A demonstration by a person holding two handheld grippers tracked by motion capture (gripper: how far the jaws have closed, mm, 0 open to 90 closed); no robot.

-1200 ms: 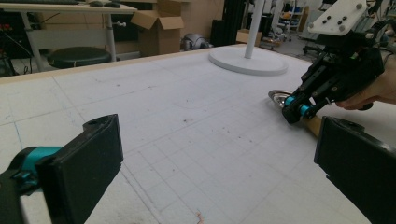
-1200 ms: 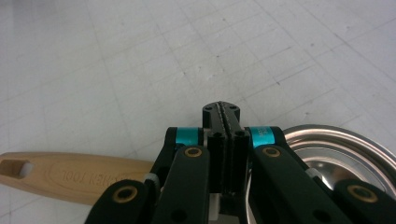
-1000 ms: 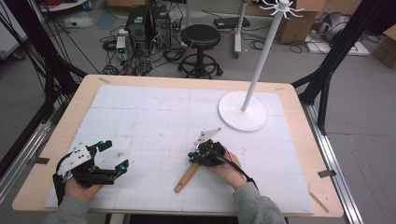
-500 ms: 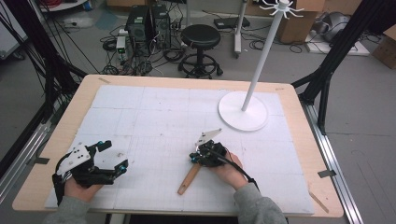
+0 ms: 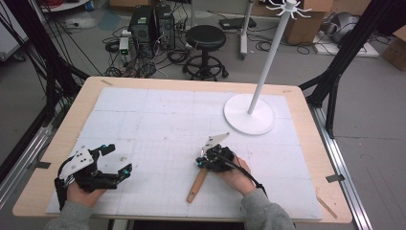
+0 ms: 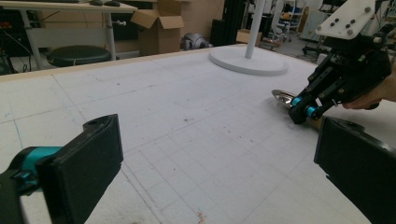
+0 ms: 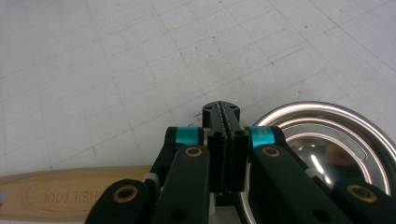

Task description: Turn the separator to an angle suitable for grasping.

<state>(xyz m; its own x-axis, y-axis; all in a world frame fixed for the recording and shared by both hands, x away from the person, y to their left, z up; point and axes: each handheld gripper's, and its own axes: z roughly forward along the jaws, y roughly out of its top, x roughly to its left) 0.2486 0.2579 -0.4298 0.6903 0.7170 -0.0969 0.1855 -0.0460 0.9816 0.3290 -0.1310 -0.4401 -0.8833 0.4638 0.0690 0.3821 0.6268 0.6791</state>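
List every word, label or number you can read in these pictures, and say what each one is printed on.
"TOOL KITCHEN", as best it reads: pressed into the wooden handle of the ladle, upside down in the right gripper view and partly hidden by the right gripper.
Nothing else is legible; the cardboard boxes carry no readable print.

The right gripper (image 7: 223,140) is covering the spot where the ladle's handle (image 7: 70,191) is meeting its bowl (image 7: 336,140), so any grip there is staying hidden. The picture's edge is cutting off the bowl and handle. The stand (image 5: 273,52) is running out past the top.
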